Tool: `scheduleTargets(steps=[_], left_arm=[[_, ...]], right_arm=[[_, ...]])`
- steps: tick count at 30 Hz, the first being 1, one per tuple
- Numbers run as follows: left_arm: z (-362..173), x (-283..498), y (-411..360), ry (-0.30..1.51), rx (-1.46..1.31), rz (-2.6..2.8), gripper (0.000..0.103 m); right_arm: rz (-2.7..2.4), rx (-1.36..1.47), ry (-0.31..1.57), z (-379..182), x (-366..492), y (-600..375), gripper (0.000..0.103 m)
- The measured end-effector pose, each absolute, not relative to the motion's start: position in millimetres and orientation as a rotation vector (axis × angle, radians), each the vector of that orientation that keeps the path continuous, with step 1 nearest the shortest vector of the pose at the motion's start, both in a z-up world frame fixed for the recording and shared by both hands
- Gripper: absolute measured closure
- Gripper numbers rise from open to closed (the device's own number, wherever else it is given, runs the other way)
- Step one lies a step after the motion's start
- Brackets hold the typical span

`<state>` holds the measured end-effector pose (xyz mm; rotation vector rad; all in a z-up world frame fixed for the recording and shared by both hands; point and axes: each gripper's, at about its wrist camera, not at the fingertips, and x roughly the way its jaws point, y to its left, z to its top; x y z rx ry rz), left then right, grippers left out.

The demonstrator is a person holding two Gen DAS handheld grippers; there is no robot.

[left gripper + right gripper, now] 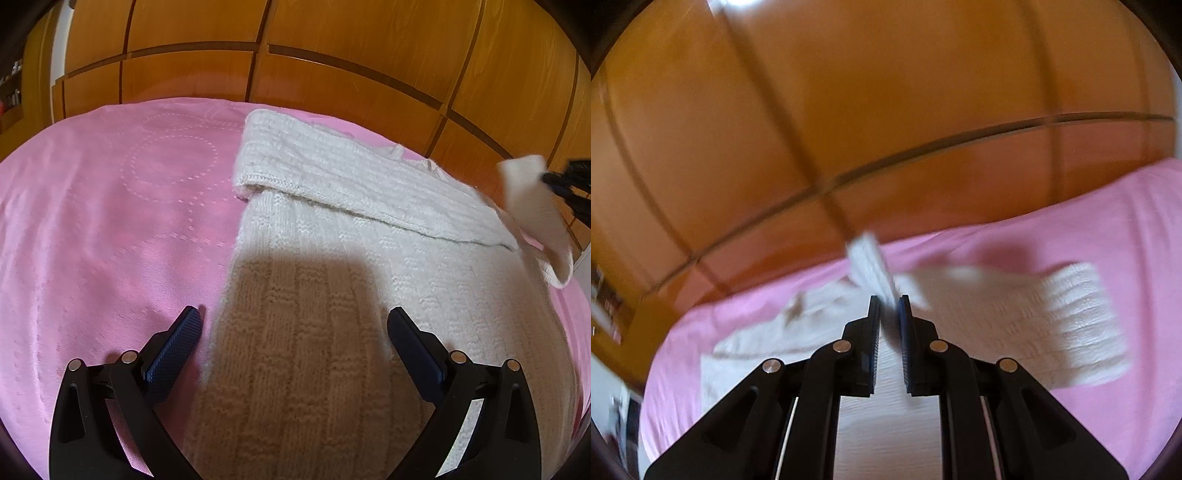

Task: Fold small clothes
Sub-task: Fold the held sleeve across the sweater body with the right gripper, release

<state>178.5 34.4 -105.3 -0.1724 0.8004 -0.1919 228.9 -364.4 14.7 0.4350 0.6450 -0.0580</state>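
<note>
A white knit sweater (332, 236) lies on the pink bedspread (110, 221), with one sleeve (314, 162) folded across its top. My left gripper (295, 321) is open low over the sweater's body. Its left finger (177, 343) is over the bedspread and its right finger (413, 339) over the knit. My right gripper (546, 179) enters at the far right edge, shut on the other sleeve's cuff (528, 192), which hangs lifted off the bed. The right wrist view is blurred; there my right gripper (888, 301) pinches a strip of the white knit (868, 262) above the sweater (1034, 321).
Wooden wardrobe doors (332, 55) stand right behind the bed's far edge. A shelf with small items (11, 96) shows at the far left. Bare pink bedspread (1108, 221) stretches left of the sweater and beyond it.
</note>
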Motion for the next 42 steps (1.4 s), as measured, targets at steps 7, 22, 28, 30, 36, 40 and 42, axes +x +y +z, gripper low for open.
scheduleTargets(steps=[7, 22, 28, 30, 36, 40, 42], left_arm=[[-106.7, 180.2, 34.7, 0.795, -0.186, -0.211, 0.004], [-87.4, 188.5, 18.9, 0.849, -0.161, -0.235, 0.004], [-30.6, 213.6, -33.3, 0.77, -0.259, -0.401, 0.017], [-23.7, 230.5, -66.8, 0.793, -0.213, -0.465, 0.033], [-32.4, 274.4, -148.0, 0.875, -0.151, -0.542, 0.061], [-54.5, 312.4, -185.3, 1.006, -0.231, -0.531, 0.061], [-68.5, 324.6, -198.6, 1.058, -0.215, -0.503, 0.061]], right_arm=[[0.16, 0.326, 0.715, -16.8, 248.2, -250.3, 0.093], [-0.089, 0.085, 0.744, -69.0, 142.5, -305.8, 0.071], [-0.231, 0.195, 0.802, -97.0, 133.2, -380.5, 0.083], [-0.205, 0.28, 0.782, -104.2, 129.2, -391.5, 0.083], [-0.181, 0.327, 0.76, -105.7, 124.6, -398.1, 0.083], [-0.153, 0.398, 0.744, -109.3, 122.0, -407.1, 0.083], [-0.149, 0.407, 0.741, -107.7, 121.0, -411.6, 0.083]])
